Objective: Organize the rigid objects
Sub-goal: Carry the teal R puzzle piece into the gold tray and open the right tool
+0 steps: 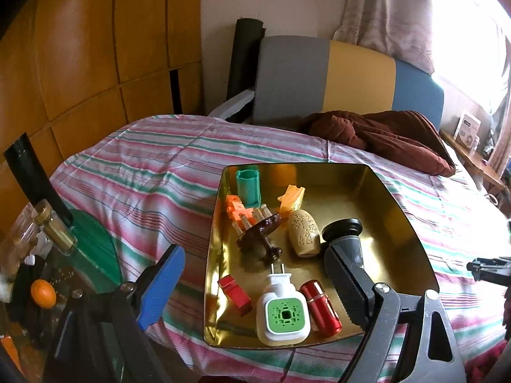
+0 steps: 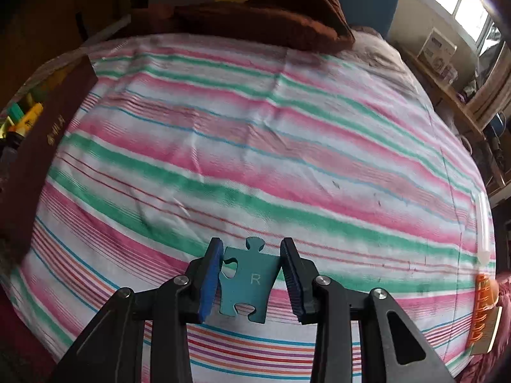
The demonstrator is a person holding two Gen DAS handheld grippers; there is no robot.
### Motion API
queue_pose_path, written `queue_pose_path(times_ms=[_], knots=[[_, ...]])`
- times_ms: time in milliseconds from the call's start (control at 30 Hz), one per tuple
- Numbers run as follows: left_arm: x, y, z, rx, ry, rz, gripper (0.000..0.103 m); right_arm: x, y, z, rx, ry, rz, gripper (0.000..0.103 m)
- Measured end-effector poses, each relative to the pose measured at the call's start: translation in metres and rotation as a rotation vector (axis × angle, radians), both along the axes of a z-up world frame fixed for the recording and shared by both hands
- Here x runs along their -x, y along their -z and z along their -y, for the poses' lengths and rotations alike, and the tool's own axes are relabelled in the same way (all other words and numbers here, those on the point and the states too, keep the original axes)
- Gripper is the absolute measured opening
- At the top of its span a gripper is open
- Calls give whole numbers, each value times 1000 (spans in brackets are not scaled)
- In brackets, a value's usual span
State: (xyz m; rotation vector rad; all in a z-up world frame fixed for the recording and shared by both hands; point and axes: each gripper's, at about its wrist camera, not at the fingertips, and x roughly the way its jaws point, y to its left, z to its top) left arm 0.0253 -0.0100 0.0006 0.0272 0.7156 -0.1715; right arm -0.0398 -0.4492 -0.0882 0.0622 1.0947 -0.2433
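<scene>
right gripper (image 2: 250, 274) pinches puzzle piece (image 2: 247, 282) by its edges (may twist out) | left gripper (image 1: 252, 282) wide, empty | tray (image 1: 396, 210) crowded

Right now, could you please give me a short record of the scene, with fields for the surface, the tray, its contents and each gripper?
surface: striped bedspread
tray: gold tray lying on the bedspread
contents: green cup, orange toy, yellow piece, beige vase, brown stand, black funnel, red block, plug-in, red cylinder
left gripper: open and empty above the tray's near edge
right gripper: shut on a teal puzzle piece marked R, over the bedspread
</scene>
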Motion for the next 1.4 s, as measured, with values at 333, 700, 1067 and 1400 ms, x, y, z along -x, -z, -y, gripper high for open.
queue_pose_path(times_ms=[333,700,1067,1400], knots=[[-1,8,-12,15,-23,-19,90,-29,-72,-74,-76,-173,176,37],[-3,18,-40,39,-86,-47,92,-103,-98,-234,-207,-487,252,37],[-9,25,-72,72,-164,-57,98,-156,-50,-311,-195,-603,120,37],[-7,17,-61,33,-174,-24,103,-147,-27,-310,-228,-566,67,37]])
